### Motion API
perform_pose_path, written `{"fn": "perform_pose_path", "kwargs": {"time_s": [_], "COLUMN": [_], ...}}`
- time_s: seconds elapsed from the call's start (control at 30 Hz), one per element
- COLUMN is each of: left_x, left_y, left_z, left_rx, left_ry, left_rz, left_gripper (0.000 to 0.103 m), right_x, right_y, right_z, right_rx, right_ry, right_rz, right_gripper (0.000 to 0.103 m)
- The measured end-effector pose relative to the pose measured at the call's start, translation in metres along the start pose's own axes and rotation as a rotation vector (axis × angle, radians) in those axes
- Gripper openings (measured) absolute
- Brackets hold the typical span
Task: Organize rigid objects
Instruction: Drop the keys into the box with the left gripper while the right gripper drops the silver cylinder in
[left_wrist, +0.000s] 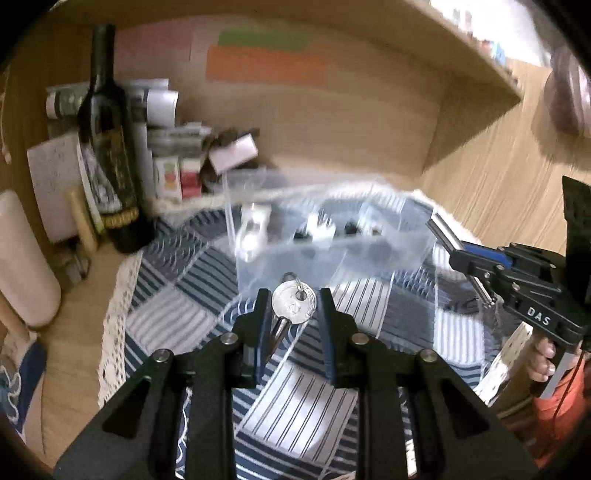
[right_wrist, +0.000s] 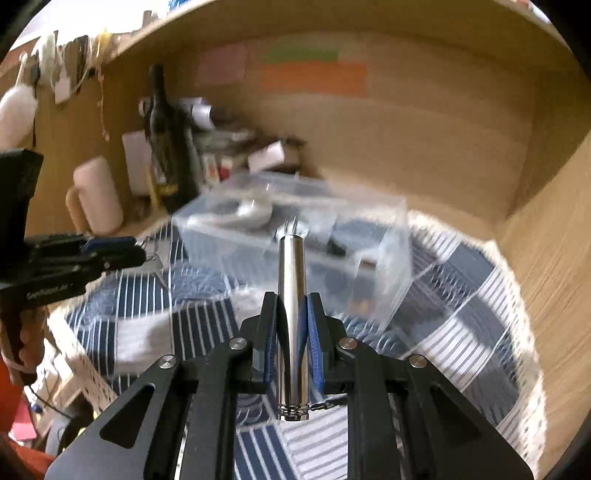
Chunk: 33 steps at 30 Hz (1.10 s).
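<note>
My left gripper (left_wrist: 293, 306) has its jaws apart, with a silver key (left_wrist: 293, 302) on a small ring between the fingers; the key rests against the left pad, and a clear gap shows on the right. My right gripper (right_wrist: 291, 310) is shut on a silver metal tube (right_wrist: 291, 295) that points forward. A clear plastic box (right_wrist: 295, 236) with several small items inside stands ahead on the blue striped cloth (right_wrist: 461, 314). The box also shows in the left wrist view (left_wrist: 332, 229), just beyond the key. The right gripper (left_wrist: 476, 254) appears at the right of the left wrist view.
A dark wine bottle (left_wrist: 107, 147) stands at the back left, with papers and small boxes (left_wrist: 177, 155) behind it. A pink cylinder (right_wrist: 98, 195) stands left of the bottle. Wooden walls (right_wrist: 406, 129) and a shelf enclose the desk. The cloth has a lace edge (left_wrist: 114, 314).
</note>
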<state>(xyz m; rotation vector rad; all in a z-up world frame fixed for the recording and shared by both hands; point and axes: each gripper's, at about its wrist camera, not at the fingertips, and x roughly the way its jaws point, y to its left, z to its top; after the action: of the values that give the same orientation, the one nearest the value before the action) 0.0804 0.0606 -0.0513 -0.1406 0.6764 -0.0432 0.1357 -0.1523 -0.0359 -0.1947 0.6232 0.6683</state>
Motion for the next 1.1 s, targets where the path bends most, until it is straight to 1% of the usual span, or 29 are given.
{"fn": "perform_pose_path", "kwargs": {"time_s": [0.13,0.33,0.5,0.6,0.7,0.8,0.93,0.97,1.03,1.1], "left_x": [-0.009,-0.013,-0.008,0.004,0.019,0.039,0.072,0.081,0.098,0.11], "left_y": [0.001,-0.004,-0.005,-0.004,-0.003,-0.001,0.002,0.002,0.005,0.006], "left_z": [0.023,0.05,0.07,0.079,0.083,0.084,0.08,0.078,0.074,0.07], "left_rx": [-0.012,-0.003,0.009,0.017,0.017,0.014,0.012,0.012,0.003,0.002], "left_ry": [-0.054,-0.11,-0.133,-0.128,-0.108,-0.069,0.005,0.026,0.067,0.09], "left_rz": [-0.031,-0.045,-0.055,-0.063,-0.07,-0.081,-0.096,-0.1,-0.107,-0.097], "left_gripper": [0.024,0.024,0.024,0.024,0.024,0.024,0.024,0.024,0.024,0.024], "right_x": [-0.005,-0.005,0.007,0.019,0.038,0.063,0.099,0.11,0.122,0.136], "right_y": [-0.004,-0.012,-0.015,-0.016,-0.02,-0.024,-0.028,-0.028,-0.028,-0.027], "right_z": [0.024,0.057,0.078,0.087,0.092,0.09,0.081,0.077,0.071,0.065], "right_rx": [-0.004,-0.023,-0.035,-0.048,-0.053,-0.056,-0.066,-0.071,-0.073,-0.074], "right_ry": [-0.06,-0.125,-0.152,-0.152,-0.131,-0.084,0.011,0.046,0.088,0.134], "right_rz": [-0.017,-0.038,-0.047,-0.053,-0.057,-0.055,-0.042,-0.033,-0.019,-0.007], "right_gripper": [0.014,0.014,0.014,0.014,0.014,0.014,0.014,0.014,0.014,0.014]}}
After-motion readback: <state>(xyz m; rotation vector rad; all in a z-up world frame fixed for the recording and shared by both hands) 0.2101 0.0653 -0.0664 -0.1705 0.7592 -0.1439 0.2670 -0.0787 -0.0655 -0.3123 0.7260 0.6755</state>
